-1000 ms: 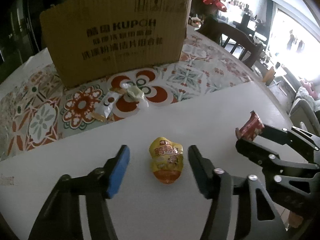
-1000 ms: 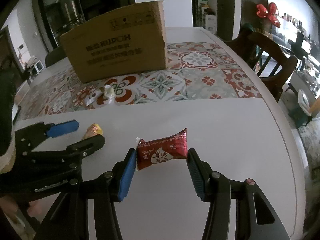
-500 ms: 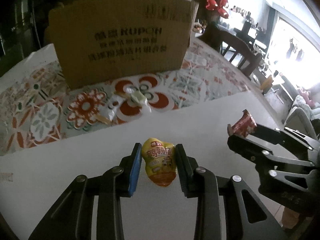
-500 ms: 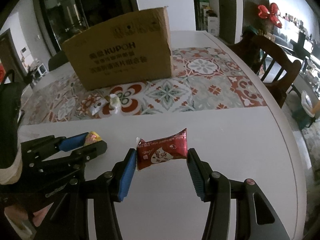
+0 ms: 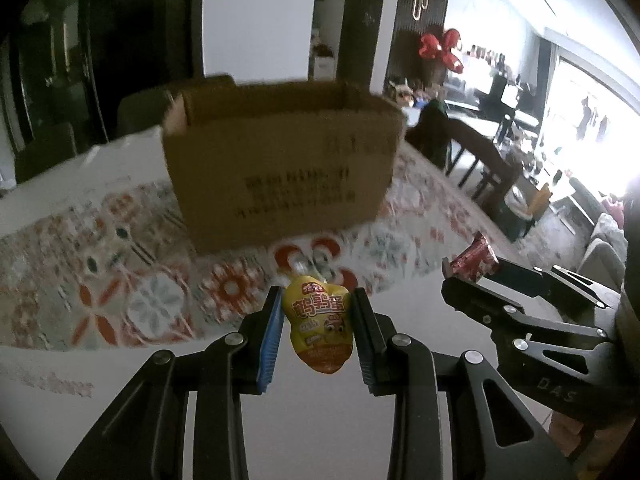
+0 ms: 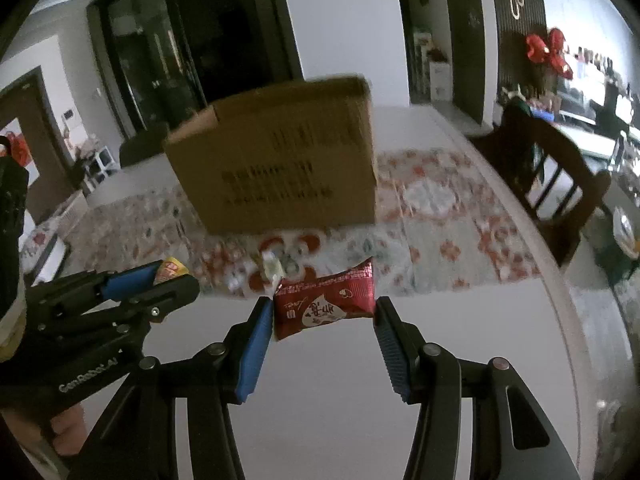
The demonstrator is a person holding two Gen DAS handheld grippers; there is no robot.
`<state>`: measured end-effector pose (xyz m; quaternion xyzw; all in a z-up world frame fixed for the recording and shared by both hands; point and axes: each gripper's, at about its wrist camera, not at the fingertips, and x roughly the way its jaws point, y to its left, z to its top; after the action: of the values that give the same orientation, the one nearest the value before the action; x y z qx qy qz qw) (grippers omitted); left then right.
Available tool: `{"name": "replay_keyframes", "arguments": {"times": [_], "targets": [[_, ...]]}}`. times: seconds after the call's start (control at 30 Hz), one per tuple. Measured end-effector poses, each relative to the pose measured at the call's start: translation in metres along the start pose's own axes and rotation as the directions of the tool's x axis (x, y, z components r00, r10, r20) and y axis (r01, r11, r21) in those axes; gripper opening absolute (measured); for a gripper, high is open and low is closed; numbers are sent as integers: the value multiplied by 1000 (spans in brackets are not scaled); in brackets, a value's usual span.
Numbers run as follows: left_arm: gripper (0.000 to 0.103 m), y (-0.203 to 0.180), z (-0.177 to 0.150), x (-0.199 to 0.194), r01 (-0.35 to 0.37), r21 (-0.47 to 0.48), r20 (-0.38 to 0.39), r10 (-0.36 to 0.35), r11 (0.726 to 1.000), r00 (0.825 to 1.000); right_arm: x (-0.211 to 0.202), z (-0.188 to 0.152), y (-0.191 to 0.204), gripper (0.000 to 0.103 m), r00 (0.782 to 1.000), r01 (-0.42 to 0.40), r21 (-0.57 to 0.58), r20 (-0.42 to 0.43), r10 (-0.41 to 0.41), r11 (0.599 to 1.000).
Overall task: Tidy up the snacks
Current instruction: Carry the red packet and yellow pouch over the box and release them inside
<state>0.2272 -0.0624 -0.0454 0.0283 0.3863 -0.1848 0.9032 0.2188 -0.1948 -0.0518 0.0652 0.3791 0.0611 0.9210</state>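
left gripper (image 5: 317,330): fingers clamped on a glossy yellow pouch (image 5: 319,326), held above the smooth white surface (image 5: 320,420)
right gripper (image 6: 324,330): squeezing a crinkly red packet (image 6: 326,304) end to end
cardboard box (image 6: 280,168): corrugated, open-topped, sits on patterned cloth (image 6: 440,216)

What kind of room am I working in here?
Most likely a home dining area open to a living room: a round white table with a patterned tile-print runner, a wooden dining chair beside it, and sofas near a bright window.
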Motion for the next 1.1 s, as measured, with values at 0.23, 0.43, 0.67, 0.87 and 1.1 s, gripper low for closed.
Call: {"name": "replay_keyframes", "arguments": {"times": [0.23,0.43,0.67,0.87,1.1], "targets": [[33,10,33,-20,-11,0,87,11,1000,996,-13,38,13,52,995,-18,-26,99,20,999],[33,16,59,-30,-34,17,148,31,999,988,-17,68,21,52,987,-22,-51,159,30,998],[33,26,91,-26,-49,28,173,43,998,984,-12,102,24,53,981,-35,-78,190,49,996],[33,36,119,-13,-45,26,169,40,999,985,3,134,24,53,980,-39,-94,192,57,995],[33,44,147,5,-51,34,165,45,998,985,21,163,27,53,981,-30,-121,187,52,992]]}}
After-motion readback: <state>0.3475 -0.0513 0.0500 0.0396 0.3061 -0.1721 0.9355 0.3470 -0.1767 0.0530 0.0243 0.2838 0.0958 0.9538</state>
